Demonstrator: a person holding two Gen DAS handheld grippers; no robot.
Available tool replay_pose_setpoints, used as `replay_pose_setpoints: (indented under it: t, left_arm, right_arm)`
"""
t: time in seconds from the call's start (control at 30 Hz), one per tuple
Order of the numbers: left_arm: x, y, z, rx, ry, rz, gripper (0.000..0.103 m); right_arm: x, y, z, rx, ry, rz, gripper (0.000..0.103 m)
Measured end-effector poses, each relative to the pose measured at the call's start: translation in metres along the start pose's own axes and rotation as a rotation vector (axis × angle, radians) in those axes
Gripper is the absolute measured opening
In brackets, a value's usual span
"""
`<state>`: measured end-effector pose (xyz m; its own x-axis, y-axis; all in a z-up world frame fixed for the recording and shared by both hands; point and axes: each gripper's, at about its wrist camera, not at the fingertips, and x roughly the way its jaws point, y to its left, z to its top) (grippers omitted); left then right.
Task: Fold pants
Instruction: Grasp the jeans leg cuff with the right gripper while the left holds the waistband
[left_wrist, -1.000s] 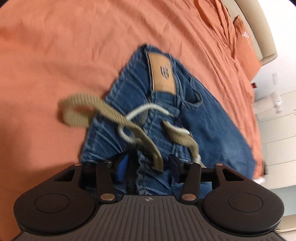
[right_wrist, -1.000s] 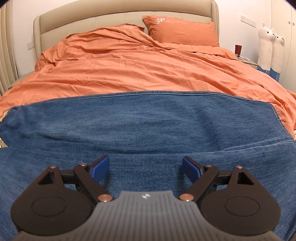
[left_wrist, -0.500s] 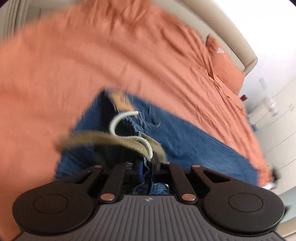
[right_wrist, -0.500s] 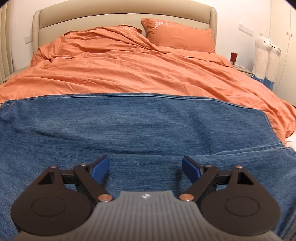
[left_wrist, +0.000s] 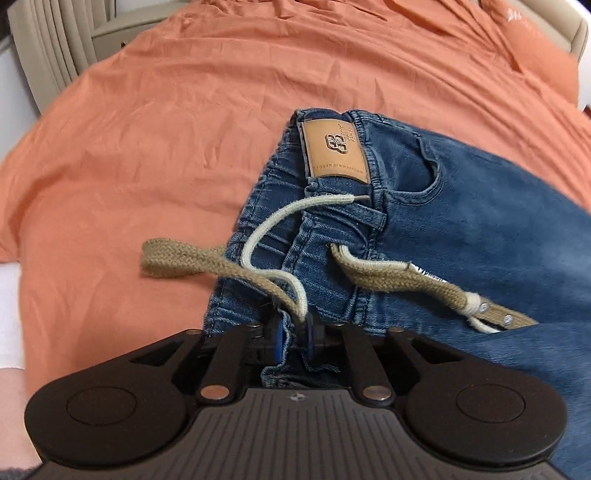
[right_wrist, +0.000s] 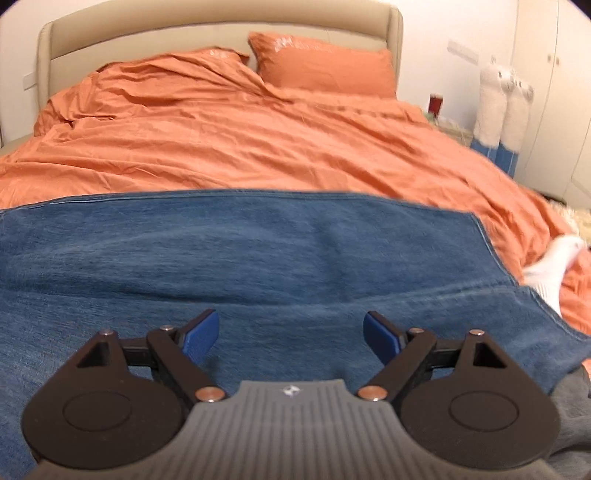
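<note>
Blue denim pants lie on the orange bed cover, waistband towards me, with a tan leather patch, a khaki woven belt and a white cord trailing over it. My left gripper pinches a fold of the waistband between its blue pads; its jaws are opening a little, with the denim still between them. In the right wrist view the pants' legs spread flat across the bed. My right gripper hovers over them, open, nothing between its fingers.
Orange pillows and a beige headboard lie at the far end. A white sock sits at the right of the pants' hem. Two white plush toys stand by the wall. Dark grey cloth shows at bottom right.
My left gripper went from open around the waistband to closed on it and swung round, lifting the fold. The right gripper stayed open and drew back slightly; the sock came into view.
</note>
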<state>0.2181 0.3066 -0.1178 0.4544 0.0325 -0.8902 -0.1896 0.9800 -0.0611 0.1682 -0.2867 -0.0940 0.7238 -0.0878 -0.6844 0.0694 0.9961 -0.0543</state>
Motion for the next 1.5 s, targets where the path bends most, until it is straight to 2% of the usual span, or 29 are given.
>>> replay_pose_setpoints:
  t: [0.07,0.13,0.17,0.23,0.37,0.5,0.7,0.83,0.97,1.03,1.07,1.1,1.13,1.23,1.37,1.5]
  left_arm:
    - [-0.009,-0.01,0.001,0.043,-0.008,0.059,0.034]
    - [-0.023,-0.02,0.001,0.108,-0.047,0.133,0.04]
    - [-0.031,-0.023,0.001,0.13,-0.07,0.154,0.044]
    - [-0.047,-0.029,0.0,0.158,-0.107,0.171,0.047]
    - [-0.079,-0.049,-0.006,0.236,-0.144,0.121,0.047]
    - [-0.102,-0.073,-0.021,0.337,-0.149,0.053,0.047]
    - [-0.103,-0.092,-0.053,0.44,-0.105,0.031,0.047]
    - [-0.096,-0.09,-0.065,0.434,-0.07,0.005,0.047]
    - [-0.092,-0.091,-0.074,0.421,-0.059,0.017,0.047]
    - [-0.096,-0.09,-0.077,0.41,-0.057,0.011,0.047]
    - [-0.097,-0.09,-0.078,0.408,-0.059,0.007,0.047]
    - [-0.099,-0.09,-0.08,0.411,-0.06,0.003,0.047]
    - [-0.1,-0.091,-0.081,0.419,-0.063,-0.001,0.047]
    - [-0.107,-0.098,-0.086,0.464,-0.065,-0.017,0.047]
    - [-0.115,-0.106,-0.093,0.535,-0.078,-0.061,0.047]
    - [-0.119,-0.115,-0.106,0.636,-0.078,-0.092,0.047]
  right_arm:
    - [-0.001,-0.013,0.003,0.01,0.039,-0.008,0.082]
    - [-0.003,-0.029,0.006,0.015,0.068,-0.01,0.082]
    - [-0.005,-0.039,0.008,0.017,0.085,-0.008,0.081]
    - [-0.01,-0.057,0.011,0.011,0.107,-0.005,0.081]
    - [-0.025,-0.102,0.018,0.009,0.138,-0.019,0.074]
    - [-0.039,-0.164,0.026,0.046,0.171,-0.108,0.073]
    - [-0.054,-0.272,0.014,0.311,0.228,-0.192,0.069]
    - [-0.048,-0.318,-0.01,0.498,0.256,-0.152,0.065]
    - [-0.03,-0.34,-0.038,0.739,0.264,-0.013,0.054]
    - [-0.019,-0.345,-0.05,0.86,0.264,0.057,0.041]
    - [-0.013,-0.345,-0.053,0.907,0.265,0.09,0.026]
    - [-0.012,-0.345,-0.054,0.937,0.257,0.1,0.006]
    - [-0.011,-0.346,-0.051,0.944,0.244,0.098,0.0]
    - [-0.028,-0.345,-0.028,0.929,0.168,0.123,0.0]
    - [-0.06,-0.337,0.008,0.83,0.096,0.098,0.0]
    - [-0.051,-0.333,0.003,0.765,0.185,0.002,0.0]
